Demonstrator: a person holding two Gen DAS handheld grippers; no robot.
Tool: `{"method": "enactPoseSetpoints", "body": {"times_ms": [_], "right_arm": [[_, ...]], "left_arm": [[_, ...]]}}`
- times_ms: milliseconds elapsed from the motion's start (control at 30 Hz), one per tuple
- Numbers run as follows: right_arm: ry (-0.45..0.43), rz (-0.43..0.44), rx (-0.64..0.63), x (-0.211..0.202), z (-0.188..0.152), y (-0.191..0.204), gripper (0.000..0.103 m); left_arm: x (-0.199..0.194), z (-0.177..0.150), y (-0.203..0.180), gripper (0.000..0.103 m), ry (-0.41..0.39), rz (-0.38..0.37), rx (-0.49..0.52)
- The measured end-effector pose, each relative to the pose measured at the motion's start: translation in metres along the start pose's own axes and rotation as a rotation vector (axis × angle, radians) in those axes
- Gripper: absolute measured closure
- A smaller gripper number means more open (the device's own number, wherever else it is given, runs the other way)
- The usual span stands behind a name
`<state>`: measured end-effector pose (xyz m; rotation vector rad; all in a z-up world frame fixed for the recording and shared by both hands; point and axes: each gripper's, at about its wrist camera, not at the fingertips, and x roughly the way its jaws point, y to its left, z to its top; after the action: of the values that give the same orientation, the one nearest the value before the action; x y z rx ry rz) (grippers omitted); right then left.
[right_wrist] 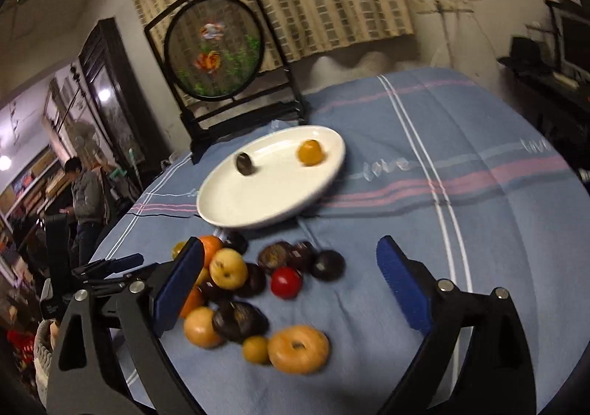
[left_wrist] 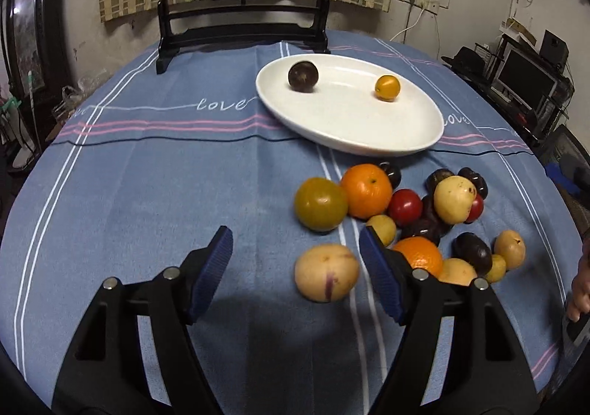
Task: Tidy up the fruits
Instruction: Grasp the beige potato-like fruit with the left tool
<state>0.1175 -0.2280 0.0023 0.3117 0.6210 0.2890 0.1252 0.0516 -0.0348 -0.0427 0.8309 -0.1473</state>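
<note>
both fingers spread, empty; only left view shows pale fruit point(left_wrist: 326, 273) between; right view perhaps blurred

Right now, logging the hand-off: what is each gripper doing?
Left gripper: open, holding nothing.
Right gripper: open, holding nothing.

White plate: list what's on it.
On the white plate sit a dark round fruit and a small orange-yellow fruit, apart. Nothing else shows; anything beneath is hidden.
</note>
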Motion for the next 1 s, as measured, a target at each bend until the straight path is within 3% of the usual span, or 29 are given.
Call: {"method": "enactPoseSetpoints", "body": {"times_ms": [333,600,800,1000], "right_arm": [[0.023,-0.033,0.092,0.003,-0.023,-0.023,0.008],[0.061,-0.045,0.109,0.009,-0.024,-0.028,0.008],[0.081,-0.047,0.112,0.013,-0.024,-0.028,0.008],[0.1,-0.049,0.079,0.015,-0.027,-0.022,0.008]], "left_arm": [[0.019,-0.004,-0.002,0.029,0.078,-0.02,-0.001],[0.023,-0.006,0.017,0.03,0.131,-0.121,-0.105],[0.03,-0.008,0.001,0.032,0.152,-0.092,-0.03],[0.028,-0.009,-0.007,0.06,0.129,-0.087,0.009]]}}
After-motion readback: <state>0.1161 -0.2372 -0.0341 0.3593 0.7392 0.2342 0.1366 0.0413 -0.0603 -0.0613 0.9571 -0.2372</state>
